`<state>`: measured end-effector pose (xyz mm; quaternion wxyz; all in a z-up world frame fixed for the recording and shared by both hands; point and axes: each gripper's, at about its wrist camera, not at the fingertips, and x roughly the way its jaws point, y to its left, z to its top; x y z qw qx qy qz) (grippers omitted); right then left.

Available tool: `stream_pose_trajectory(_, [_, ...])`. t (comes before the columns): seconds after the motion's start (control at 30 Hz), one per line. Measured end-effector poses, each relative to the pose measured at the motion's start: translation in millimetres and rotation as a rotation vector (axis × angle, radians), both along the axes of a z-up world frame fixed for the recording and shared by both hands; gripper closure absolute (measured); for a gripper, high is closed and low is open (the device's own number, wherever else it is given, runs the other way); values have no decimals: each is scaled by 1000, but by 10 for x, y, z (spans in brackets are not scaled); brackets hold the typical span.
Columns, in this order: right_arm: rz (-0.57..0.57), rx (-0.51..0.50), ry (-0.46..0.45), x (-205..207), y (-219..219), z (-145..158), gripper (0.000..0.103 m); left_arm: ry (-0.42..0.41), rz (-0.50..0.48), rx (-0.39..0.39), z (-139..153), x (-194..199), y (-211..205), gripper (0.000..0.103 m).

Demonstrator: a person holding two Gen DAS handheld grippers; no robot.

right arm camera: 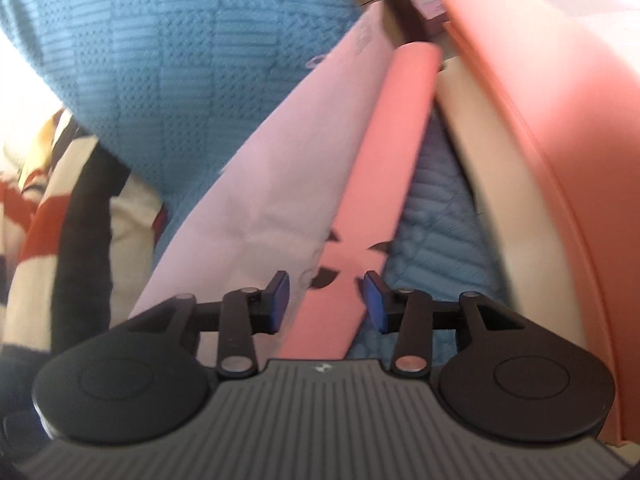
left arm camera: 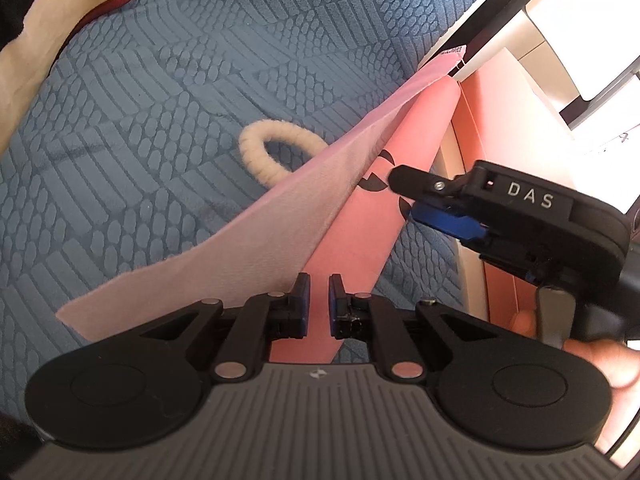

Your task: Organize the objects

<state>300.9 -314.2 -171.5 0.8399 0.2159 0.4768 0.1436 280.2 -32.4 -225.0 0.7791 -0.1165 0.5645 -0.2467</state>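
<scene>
While the left gripper [left arm camera: 317, 304] pinches the pink bag's [left arm camera: 356, 216] edge, the right gripper [right arm camera: 326, 300] straddles it, half-open.

A home bedroom, by the look: a bed under a blue embossed quilt [left arm camera: 192, 80], a cream pillow [left arm camera: 44, 20], a striped knit garment [right arm camera: 36, 200]

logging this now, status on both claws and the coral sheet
left claw shut on coral sheet. right claw open, astride it. pale pink cloth draped alongside.
</scene>
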Motion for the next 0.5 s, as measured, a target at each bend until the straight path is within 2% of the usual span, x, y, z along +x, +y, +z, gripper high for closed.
stream_pose_trajectory(0.13, [-30, -24, 32, 35, -41, -73, 58, 4, 12, -3, -2, 23, -35, 92])
stream_pose_trajectory(0.43, [-3, 133, 95, 19, -2, -189, 60, 8, 43, -5, 9, 44, 0, 92])
stream_pose_trajectory(0.5, [18, 148, 108, -23, 45, -195, 64, 9, 46, -4, 7, 49, 5, 92])
